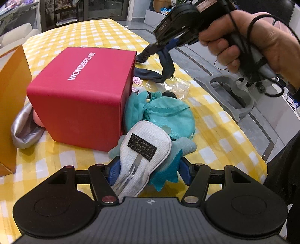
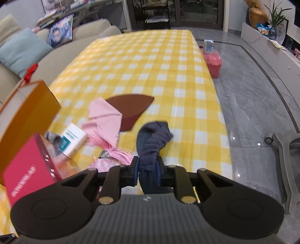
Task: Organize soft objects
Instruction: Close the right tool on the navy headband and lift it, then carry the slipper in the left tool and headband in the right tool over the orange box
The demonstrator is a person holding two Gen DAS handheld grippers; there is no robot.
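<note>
The red box (image 1: 82, 97) reads "WONDERLAB"; the white pouch (image 1: 144, 152) label reads "HAND MADE".

Left wrist view sits low behind its own fingers, tilted down, close on the red box (image 1: 82, 97) and looking across the yellow checked table (image 1: 105, 35) toward the right hand (image 1: 249, 43). Right wrist view rides higher, angled down the table's length toward the far glass doors (image 2: 198, 11). Both share that box, the orange bag (image 2: 28, 107) and the tablecloth.
</note>
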